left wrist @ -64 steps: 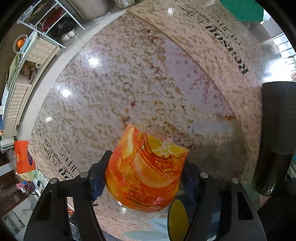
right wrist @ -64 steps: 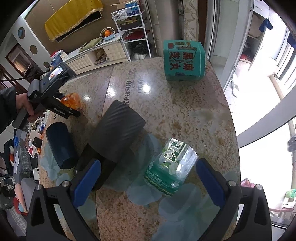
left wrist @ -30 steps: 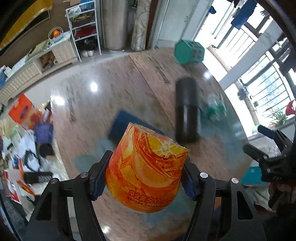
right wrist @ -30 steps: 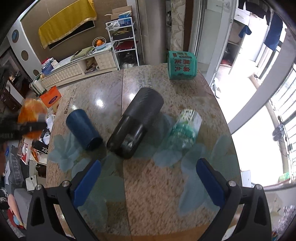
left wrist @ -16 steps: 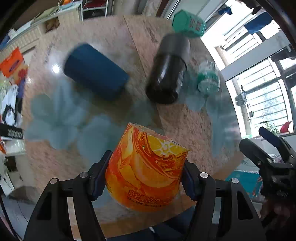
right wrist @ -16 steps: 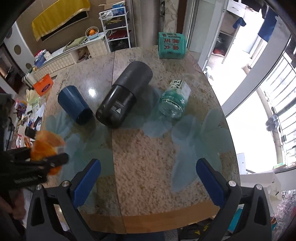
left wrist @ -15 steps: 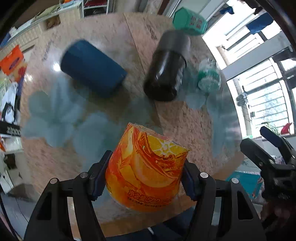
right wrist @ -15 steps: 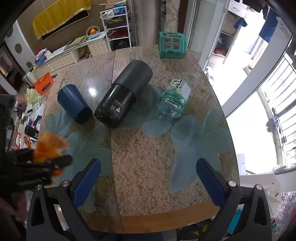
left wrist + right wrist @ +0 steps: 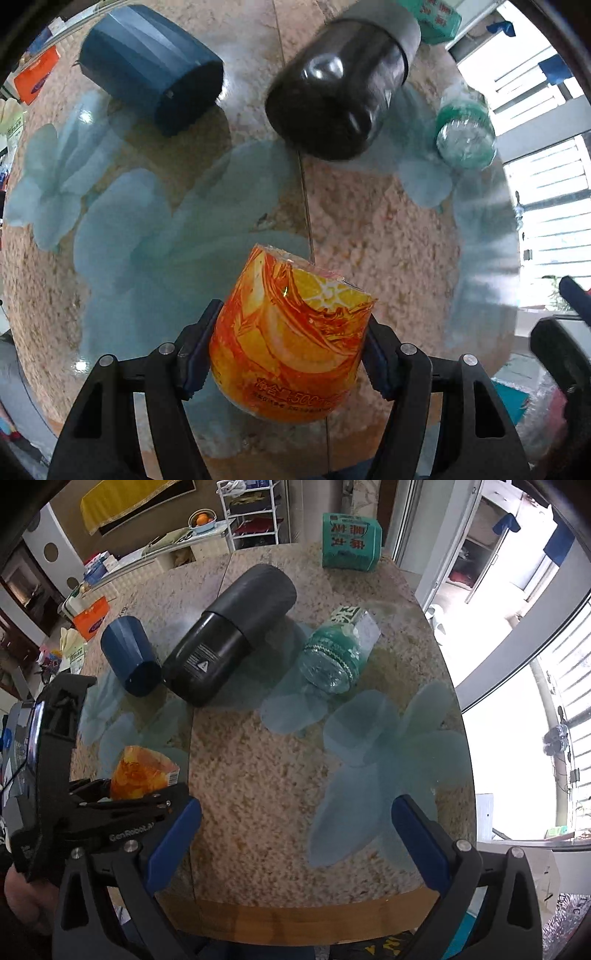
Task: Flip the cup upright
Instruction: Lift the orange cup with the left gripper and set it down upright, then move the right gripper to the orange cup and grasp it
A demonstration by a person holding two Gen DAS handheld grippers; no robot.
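Observation:
My left gripper (image 9: 288,363) is shut on an orange cup (image 9: 291,347) with an orange-slice print. It holds the cup tilted above the near part of the table, over the blue flower pattern. In the right wrist view the orange cup (image 9: 142,771) sits in the left gripper (image 9: 122,794) at the lower left, close to the table top; whether it touches I cannot tell. My right gripper (image 9: 295,834) is open and empty above the near table edge.
On the speckled glass table (image 9: 258,775) a dark blue cup (image 9: 131,655), a large black flask (image 9: 229,631) and a green-labelled plastic bottle (image 9: 334,653) lie on their sides. A green box (image 9: 349,541) stands at the far edge. Shelves and a cabinet stand beyond.
My left gripper has swung the orange cup from the far left of the table round to the near side and lowered it toward the top. My right gripper has drawn back from the flask and bottle.

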